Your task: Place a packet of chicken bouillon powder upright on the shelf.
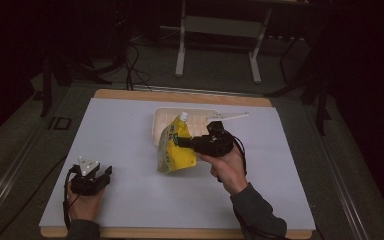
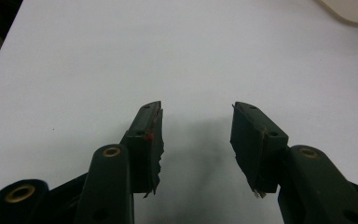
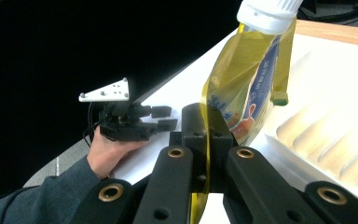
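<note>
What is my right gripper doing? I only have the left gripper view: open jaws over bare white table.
Observer: The right gripper is shut on the edge of a yellow pouch.
Operator: Is the pouch lying flat?
Observer: No, it stands roughly upright, its white cap on top.
Operator: What is that pale corner at my top right?
Observer: A white tray, just behind the pouch in the high view.
Operator: And my left gripper?
Observer: The left gripper sits low at the table's near left, well apart from the pouch.
</note>
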Demonstrator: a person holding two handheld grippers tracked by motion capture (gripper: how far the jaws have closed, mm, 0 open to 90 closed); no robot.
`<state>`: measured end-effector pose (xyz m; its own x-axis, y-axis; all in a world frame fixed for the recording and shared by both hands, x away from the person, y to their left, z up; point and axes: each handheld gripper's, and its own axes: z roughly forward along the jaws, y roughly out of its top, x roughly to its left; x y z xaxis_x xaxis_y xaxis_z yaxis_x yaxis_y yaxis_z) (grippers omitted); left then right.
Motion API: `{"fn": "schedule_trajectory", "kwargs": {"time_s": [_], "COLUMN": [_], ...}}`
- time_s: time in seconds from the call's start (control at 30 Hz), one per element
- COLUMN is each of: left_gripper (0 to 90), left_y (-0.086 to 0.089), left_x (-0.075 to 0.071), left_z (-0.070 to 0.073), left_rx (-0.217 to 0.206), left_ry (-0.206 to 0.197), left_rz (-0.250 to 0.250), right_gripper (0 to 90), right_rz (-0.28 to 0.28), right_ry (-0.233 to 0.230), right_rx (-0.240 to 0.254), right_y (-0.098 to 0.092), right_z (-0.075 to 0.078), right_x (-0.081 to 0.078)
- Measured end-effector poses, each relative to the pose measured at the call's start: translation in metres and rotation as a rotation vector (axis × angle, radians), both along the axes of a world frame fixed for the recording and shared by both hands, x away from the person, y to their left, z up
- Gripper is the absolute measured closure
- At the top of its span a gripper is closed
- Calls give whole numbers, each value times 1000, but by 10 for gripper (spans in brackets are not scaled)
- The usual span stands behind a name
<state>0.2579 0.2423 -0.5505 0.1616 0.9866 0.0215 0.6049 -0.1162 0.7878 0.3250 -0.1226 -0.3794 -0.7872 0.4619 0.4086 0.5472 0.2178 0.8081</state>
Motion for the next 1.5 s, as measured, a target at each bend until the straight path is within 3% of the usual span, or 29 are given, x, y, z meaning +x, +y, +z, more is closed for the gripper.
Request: {"fn": "schedule_trajectory", "kwargs": {"time_s": [0.9,1.5], "left_gripper": [535,535], "left_y": [0,0], "left_x": [0,0], "left_z": [0,0], "left_rx": [-4,-7], "left_ry": [-2,-4], "left_rz": [-2,-1], "right_gripper": [900,900], "right_rz": [-65,-118], "right_ry": [-38,-78], "right_rx": [-38,-77], "right_y": [-10,-15], "right_z": [19,22], "right_x": [18,28]}}
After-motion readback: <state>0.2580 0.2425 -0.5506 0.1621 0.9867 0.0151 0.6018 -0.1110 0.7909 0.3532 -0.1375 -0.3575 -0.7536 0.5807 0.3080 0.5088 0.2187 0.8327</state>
